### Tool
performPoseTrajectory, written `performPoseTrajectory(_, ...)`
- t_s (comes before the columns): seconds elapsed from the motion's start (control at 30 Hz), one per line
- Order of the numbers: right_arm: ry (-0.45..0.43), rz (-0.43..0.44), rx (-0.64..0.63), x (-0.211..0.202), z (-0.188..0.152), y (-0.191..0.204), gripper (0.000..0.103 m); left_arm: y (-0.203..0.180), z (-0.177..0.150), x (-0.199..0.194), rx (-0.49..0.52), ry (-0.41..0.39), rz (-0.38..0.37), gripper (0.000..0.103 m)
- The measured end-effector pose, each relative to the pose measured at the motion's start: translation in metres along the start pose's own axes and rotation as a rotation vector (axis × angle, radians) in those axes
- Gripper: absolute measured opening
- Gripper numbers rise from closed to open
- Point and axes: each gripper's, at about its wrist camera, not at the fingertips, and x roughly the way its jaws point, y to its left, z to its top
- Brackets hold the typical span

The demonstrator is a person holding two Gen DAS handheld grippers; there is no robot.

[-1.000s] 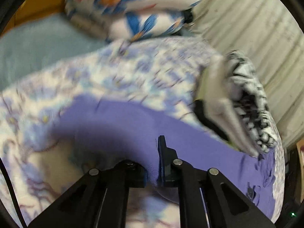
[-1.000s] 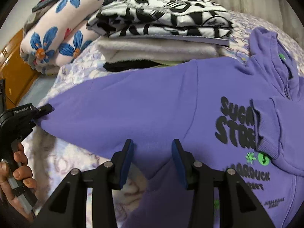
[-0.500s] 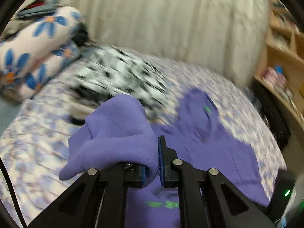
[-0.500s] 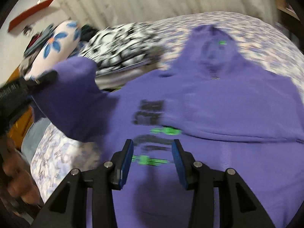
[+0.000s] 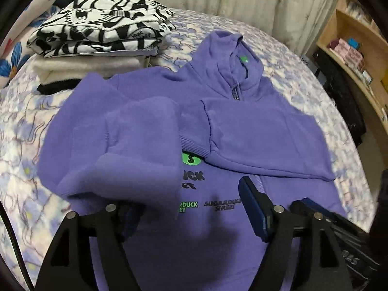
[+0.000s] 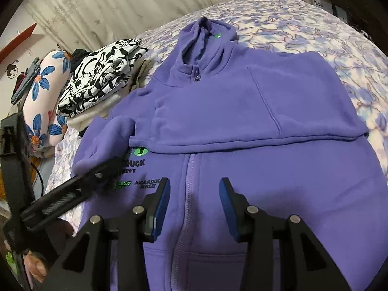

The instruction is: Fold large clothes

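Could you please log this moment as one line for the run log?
left gripper: jaws just opened, sleeve dropped across hoodie | right gripper: open, empty, over zipper | folded stack beside

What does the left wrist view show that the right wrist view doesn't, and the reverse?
Only the left wrist view: wooden shelves with small boxes at the right edge.

Only the right wrist view: the hoodie's full front zipper, a flower-print pillow in full, a wall sticker, and the hand holding the left gripper, whose jaws have just been opening by the folded-in sleeve.

Both: the purple hoodie on the floral bedsheet, and the black-and-white garment topping the folded stack.
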Motion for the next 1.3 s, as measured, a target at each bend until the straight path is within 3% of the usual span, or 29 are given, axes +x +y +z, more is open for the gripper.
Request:
performPoseTrajectory(0.17,-0.004,0.045,-0.038,-0.002,-0.003,0.014,0.042,0.019,-0.001,-0.024,-0.050,0.008,-0.033,0.074)
performPoseTrajectory(0.3,-0.024,0.070,-0.092,-0.007,-0.004,0.033,0.054,0.032,-0.007,-0.047,-0.077,-0.013,-0.031,0.078)
performPoseTrajectory(0.4,-0.030,0.085,-0.147,-0.009,-0.006,0.051,0.055,0.044,-0.013,-0.063,-0.106,-0.030,-0.028,0.079)
performPoseTrajectory(0.73,0.007,0.095,-0.308,0.008,-0.015,0.109,0.055,0.091,-0.032,-0.088,-0.167,-0.060,0.050,0.079)
performPoseTrajectory(1.1,0.028,-0.021,-0.592,0.055,-0.026,0.169,0.055,0.128,-0.043,-0.081,-0.224,-0.032,0.086,0.079)
performPoseTrajectory(1.3,-0.033,-0.193,-0.765,0.081,-0.031,0.199,0.054,0.136,-0.044,-0.079,-0.239,-0.029,0.090,0.079)
